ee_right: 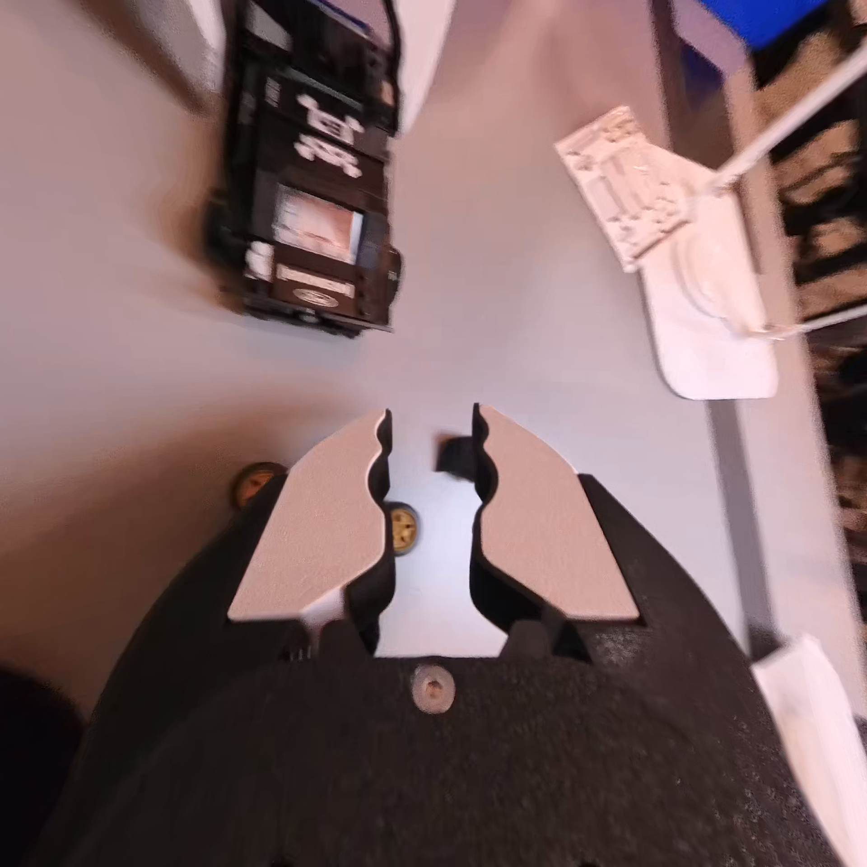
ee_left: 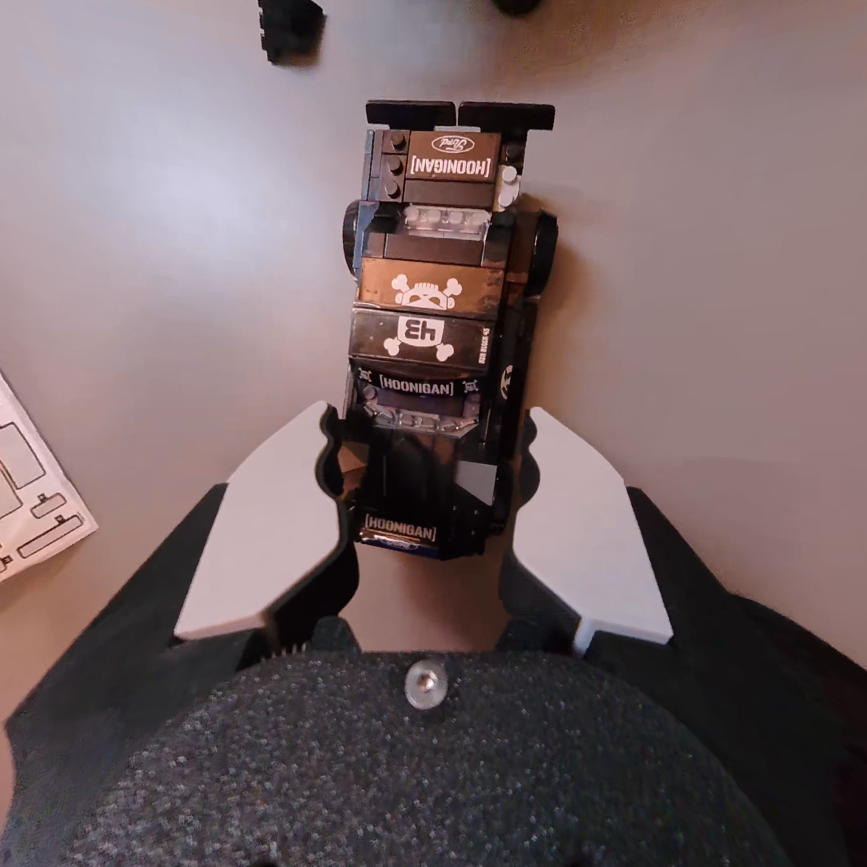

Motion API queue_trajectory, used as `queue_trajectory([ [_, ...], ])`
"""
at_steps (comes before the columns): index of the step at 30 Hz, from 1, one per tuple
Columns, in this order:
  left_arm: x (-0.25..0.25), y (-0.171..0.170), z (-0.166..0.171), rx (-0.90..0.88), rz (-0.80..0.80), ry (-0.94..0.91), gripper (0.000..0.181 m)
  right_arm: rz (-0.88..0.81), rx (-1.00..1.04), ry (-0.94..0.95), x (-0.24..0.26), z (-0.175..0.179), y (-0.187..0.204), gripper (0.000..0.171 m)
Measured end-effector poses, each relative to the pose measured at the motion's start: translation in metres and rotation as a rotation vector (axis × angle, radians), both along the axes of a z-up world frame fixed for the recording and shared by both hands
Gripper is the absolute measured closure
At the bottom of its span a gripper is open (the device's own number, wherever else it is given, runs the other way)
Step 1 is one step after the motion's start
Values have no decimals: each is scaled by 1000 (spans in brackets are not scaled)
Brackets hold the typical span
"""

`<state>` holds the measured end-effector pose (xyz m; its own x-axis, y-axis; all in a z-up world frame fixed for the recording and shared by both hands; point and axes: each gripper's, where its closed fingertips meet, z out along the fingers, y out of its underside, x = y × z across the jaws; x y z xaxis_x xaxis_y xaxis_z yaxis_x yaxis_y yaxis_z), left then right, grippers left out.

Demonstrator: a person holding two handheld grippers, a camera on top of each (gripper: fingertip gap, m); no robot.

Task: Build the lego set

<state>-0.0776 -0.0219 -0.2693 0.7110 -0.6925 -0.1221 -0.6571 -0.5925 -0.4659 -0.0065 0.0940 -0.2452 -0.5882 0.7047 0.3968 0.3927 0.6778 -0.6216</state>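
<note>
The black lego car point(ee_left: 429, 328) sits on the pale grey table point(ee_left: 164, 234) with its length running straight away from the left gripper point(ee_left: 424, 450). Its near end, the hood with a sticker band, lies between the two white fingers point(ee_left: 277, 511); the left finger's black scalloped pad touches the car's side, and the right one is close against the other side, so the jaws appear clamped on the front part of the car. The roof with white skull-and-bones stickers, the clear rear window and the black spoiler at the far end all reach out past the fingertips. A wheel shows on each side near the rear. A white sticker sheet point(ee_left: 33, 492) lies at the left edge of the table, and a loose black piece point(ee_left: 291, 28) lies near the top edge, well apart from the car.

The right wrist view is smeared by motion. The right gripper point(ee_right: 430, 422) hovers over the table point(ee_right: 492, 281) with its jaws narrowly parted and nothing pinched between them. A small black brick point(ee_right: 457, 457) lies just beside the inner edge of the right-hand finger, and a gold-hubbed wheel point(ee_right: 403, 528) sits by the left-hand finger; whether either touches a pad is hard to say through the blur. A second gold wheel point(ee_right: 255, 483) peeks out to the left of that finger. The lego car point(ee_right: 314, 187) lies farther ahead and left, well apart from these jaws. A white instruction sheet point(ee_right: 624, 187) and a white bag point(ee_right: 713, 328) lie to the right
</note>
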Motion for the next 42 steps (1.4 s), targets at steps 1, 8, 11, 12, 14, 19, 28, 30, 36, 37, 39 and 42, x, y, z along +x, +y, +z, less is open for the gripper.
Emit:
queue_trajectory([
  [1, 0, 0, -1, -4, -16, 9, 110, 38, -48, -47, 3, -1, -8, 137],
  [8, 0, 5, -6, -28, -87, 37, 114, 183, -235, -300, 4, -20, -41, 116],
  [11, 1, 5, -6, -26, -127, 49, 114, 194, -272, -300, 5, -18, -49, 124],
  [12, 0, 6, -5, -23, -139, 58, 115, 198, -286, -289, 7, -16, -52, 128],
  [14, 0, 8, -5, -22, -164, 81, 115, 193, -316, -255, 14, -9, -60, 132],
  [19, 4, 12, -6, -46, -238, 118, 113, 99, -247, -223, 22, -13, -51, 128],
  [28, 7, 17, -6, -57, -291, 123, 114, 78, -303, -241, 5, -17, -46, 113],
  [30, 9, 17, -6, -56, -304, 114, 114, 79, -312, -220, 6, -14, -48, 120],
  [36, 6, 19, -6, -58, -383, 185, 113, 60, -312, -196, 21, -6, -63, 127],
  [37, 5, 19, -6, -61, -404, 208, 113, 48, -307, -182, 22, -5, -62, 127],
  [39, 3, 20, -6, -67, -435, 247, 113, 21, -330, -169, 23, -3, -58, 123],
  [42, 2, 22, -6, -67, -470, 264, 113, -38, -298, -169, 19, -10, -41, 115],
])
